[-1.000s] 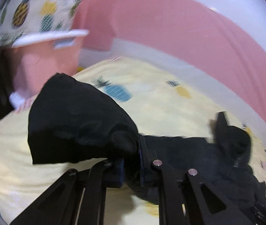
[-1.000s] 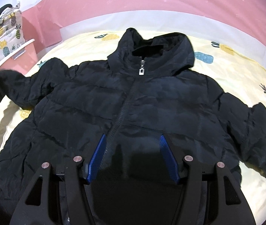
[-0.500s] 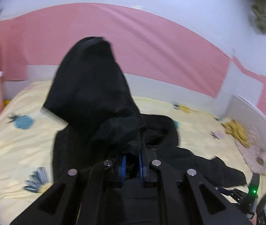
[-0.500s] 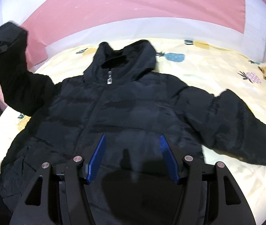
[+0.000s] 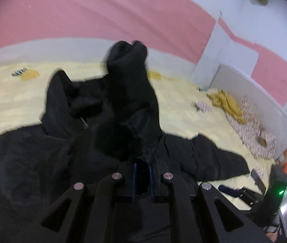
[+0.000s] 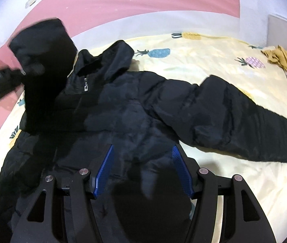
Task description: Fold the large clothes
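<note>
A black hooded puffer jacket (image 6: pixel 127 117) lies front up on the bed, zipped, hood toward the wall; it also shows in the left wrist view (image 5: pixel 32 162). My left gripper (image 5: pixel 142 162) is shut on the jacket's left sleeve (image 5: pixel 129 101) and holds it raised over the chest. In the right wrist view that sleeve (image 6: pixel 42 66) hangs from the left gripper (image 6: pixel 21 74) at the far left. My right gripper (image 6: pixel 142 158) is open and empty just above the jacket's lower front. The other sleeve (image 6: pixel 234 117) lies stretched out to the right.
The bed has a yellow pineapple-print sheet (image 6: pixel 204 60) against a pink and white wall. A mustard cloth (image 6: pixel 281 58) and a patterned cloth (image 5: pixel 251 125) lie at the far right edge. Dark devices (image 5: pixel 244 192) sit off the bed's right side.
My left gripper has carried the left sleeve up off the bed and inward over the jacket's chest. My right gripper has stayed open over the hem, its view turning right.
</note>
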